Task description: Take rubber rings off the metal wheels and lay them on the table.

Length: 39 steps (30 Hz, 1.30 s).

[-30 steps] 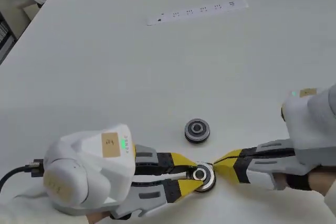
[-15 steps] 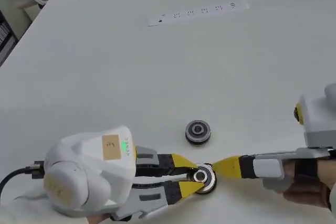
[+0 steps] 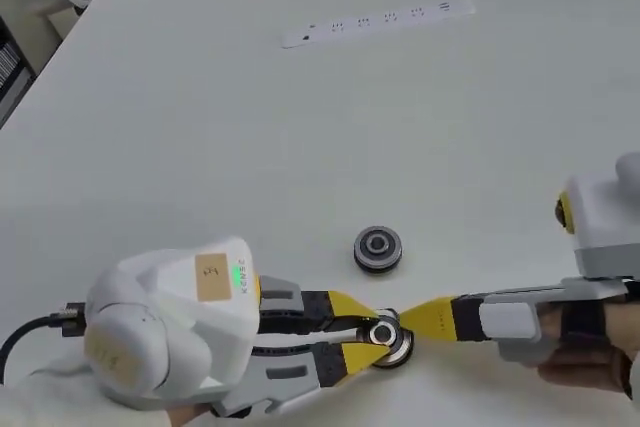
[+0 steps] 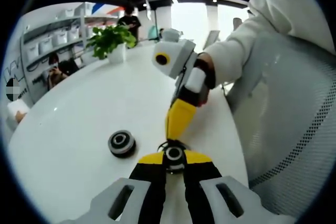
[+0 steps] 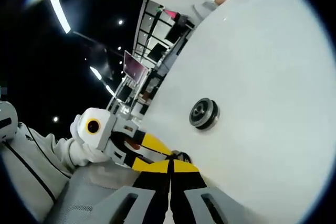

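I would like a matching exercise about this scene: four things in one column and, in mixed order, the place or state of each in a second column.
Things:
1. left tool
2. right tool
3. loose wheel
4. power strip

Places or states:
A. lies at the far side of the table
B. jaws together, tip at the clamped wheel
C. lies free, apart from both tools
D. jaws clamp a wheel

Pairs: 1-D; 2-B; 3-C; 4-A
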Motion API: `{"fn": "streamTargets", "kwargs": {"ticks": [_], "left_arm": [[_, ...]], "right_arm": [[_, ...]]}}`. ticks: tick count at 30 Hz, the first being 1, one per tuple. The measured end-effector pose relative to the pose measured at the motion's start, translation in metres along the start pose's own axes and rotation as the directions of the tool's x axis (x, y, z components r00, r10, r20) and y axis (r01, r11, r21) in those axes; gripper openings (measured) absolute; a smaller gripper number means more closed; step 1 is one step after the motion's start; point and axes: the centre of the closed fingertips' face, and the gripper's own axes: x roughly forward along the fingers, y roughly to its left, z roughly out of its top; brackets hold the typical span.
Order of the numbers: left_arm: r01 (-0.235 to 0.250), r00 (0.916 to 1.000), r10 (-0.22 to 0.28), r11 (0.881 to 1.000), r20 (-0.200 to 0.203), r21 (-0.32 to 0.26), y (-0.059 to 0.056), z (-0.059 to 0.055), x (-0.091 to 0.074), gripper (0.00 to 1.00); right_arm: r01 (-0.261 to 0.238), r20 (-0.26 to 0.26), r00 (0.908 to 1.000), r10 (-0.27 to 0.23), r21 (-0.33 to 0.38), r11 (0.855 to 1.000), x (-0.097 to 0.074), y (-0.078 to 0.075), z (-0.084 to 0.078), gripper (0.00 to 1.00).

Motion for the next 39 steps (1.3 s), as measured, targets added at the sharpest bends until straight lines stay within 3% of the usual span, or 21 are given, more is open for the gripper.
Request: {"fn": "streamTargets", "kwargs": {"ticks": [22,28,32,37,39], "left_arm": [[-0.005,1.0,0.005,1.0,0.006,-0.016,0.0,0.001,0.001,0.12],[-0.007,1.0,0.007,1.0,0.004,-0.011,0.0,0.001,0.002,0.12],[-0.012,0.9999,0.012,1.0,0.007,-0.012,0.001,0.001,0.002,0.12],[-0.022,0.9997,0.022,0.999,0.009,-0.024,0.001,0.002,0.003,0.13],[-0.027,0.9996,0.028,0.998,0.004,-0.062,0.001,0.003,0.003,0.14]], "right_arm": [[-0.048,0.006,0.9988,0.048,-0.02,0.999,0.004,0.008,0.002,0.0],[-0.061,0.021,0.9979,0.062,-0.023,0.998,0.004,0.011,0.005,0.0],[-0.077,0.053,0.9957,0.076,0.012,0.997,0.001,0.01,0.008,0.0],[-0.017,0.041,0.999,0.018,-0.035,0.999,0.001,0.003,0.009,0.0],[0.024,0.015,0.9996,-0.023,-0.066,0.998,0.001,-0.003,0.005,0.0]]}}
